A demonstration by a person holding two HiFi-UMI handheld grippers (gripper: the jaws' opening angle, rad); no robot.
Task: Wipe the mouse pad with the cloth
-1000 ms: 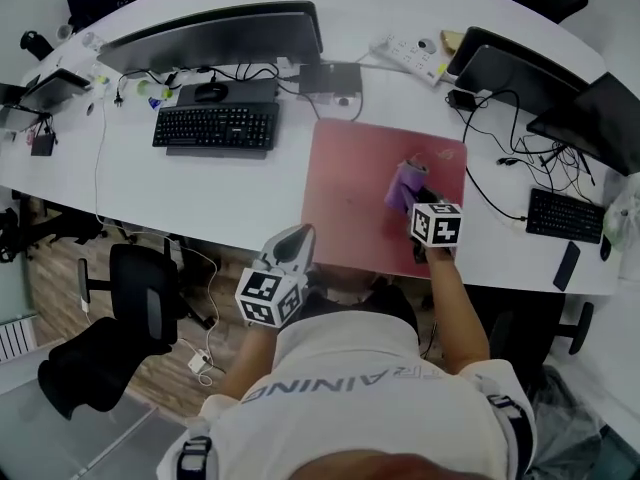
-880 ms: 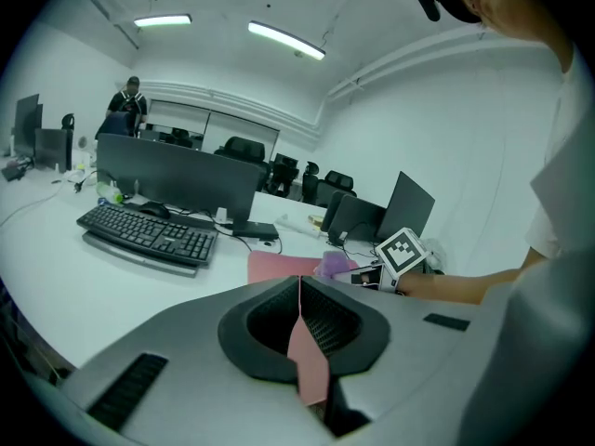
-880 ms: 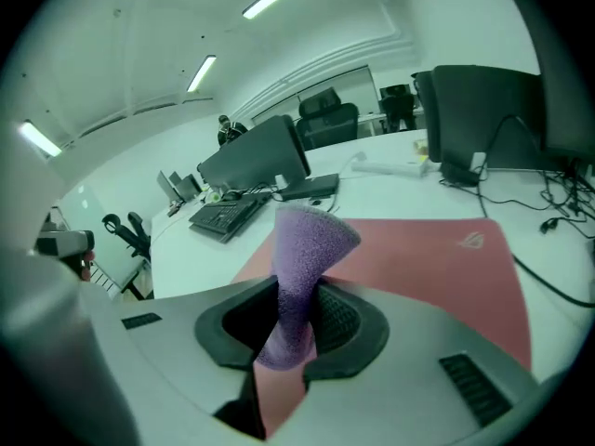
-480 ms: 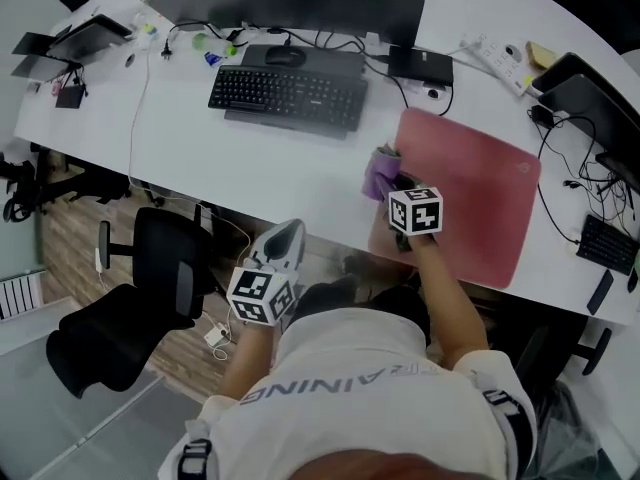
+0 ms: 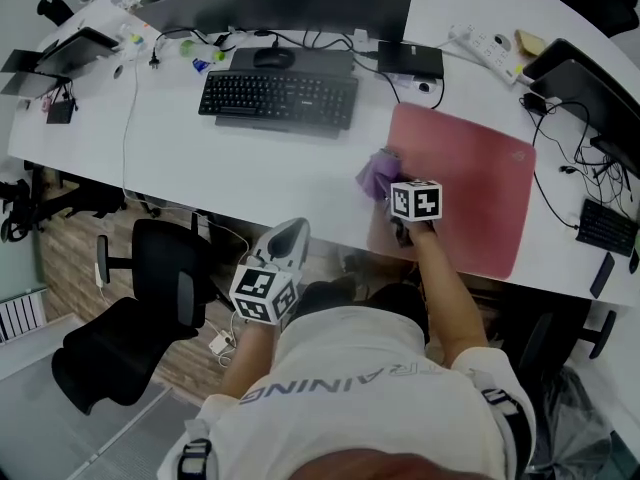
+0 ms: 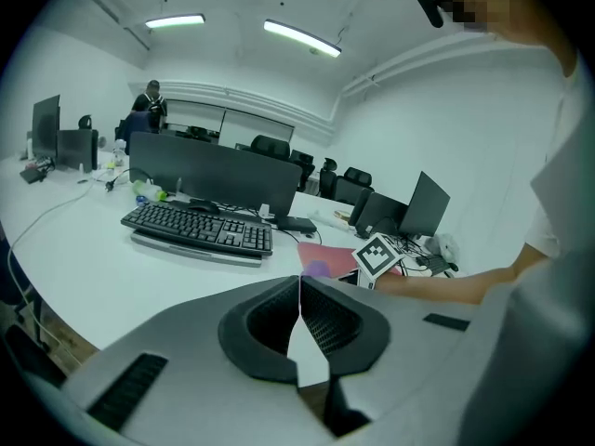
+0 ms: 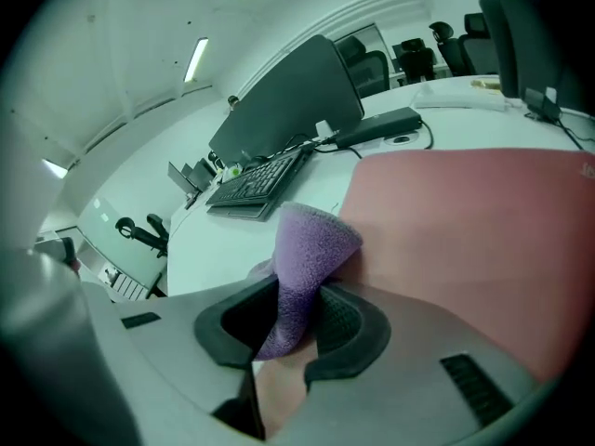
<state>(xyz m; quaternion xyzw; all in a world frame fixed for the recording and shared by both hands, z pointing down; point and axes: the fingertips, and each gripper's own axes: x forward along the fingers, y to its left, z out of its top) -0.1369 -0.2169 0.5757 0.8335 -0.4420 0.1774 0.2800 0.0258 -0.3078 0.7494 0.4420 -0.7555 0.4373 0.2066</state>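
Observation:
The red mouse pad [image 5: 470, 183] lies on the white desk [image 5: 250, 173], right of the keyboard. My right gripper [image 5: 390, 183] is shut on the purple cloth [image 5: 376, 173], which presses down at the pad's left edge and partly on the desk. In the right gripper view the cloth [image 7: 311, 244] rises from between the jaws of the right gripper [image 7: 296, 312], with the pad [image 7: 483, 212] stretching off to the right. My left gripper [image 5: 288, 238] hangs shut and empty below the desk's front edge. In its own view the left gripper [image 6: 299, 291] faces the pad [image 6: 325, 251].
A black keyboard [image 5: 278, 99], a mouse [image 5: 273, 57] and a wide monitor [image 5: 280, 3] stand left of the pad. A power strip [image 5: 487, 41], cables, dark screens [image 5: 590, 88] and a second keyboard [image 5: 607, 228] sit at the right. An office chair [image 5: 130, 318] stands below the desk.
My right gripper has dragged the cloth leftward across the pad, from its right part to its left edge. The left gripper has stayed shut below the desk.

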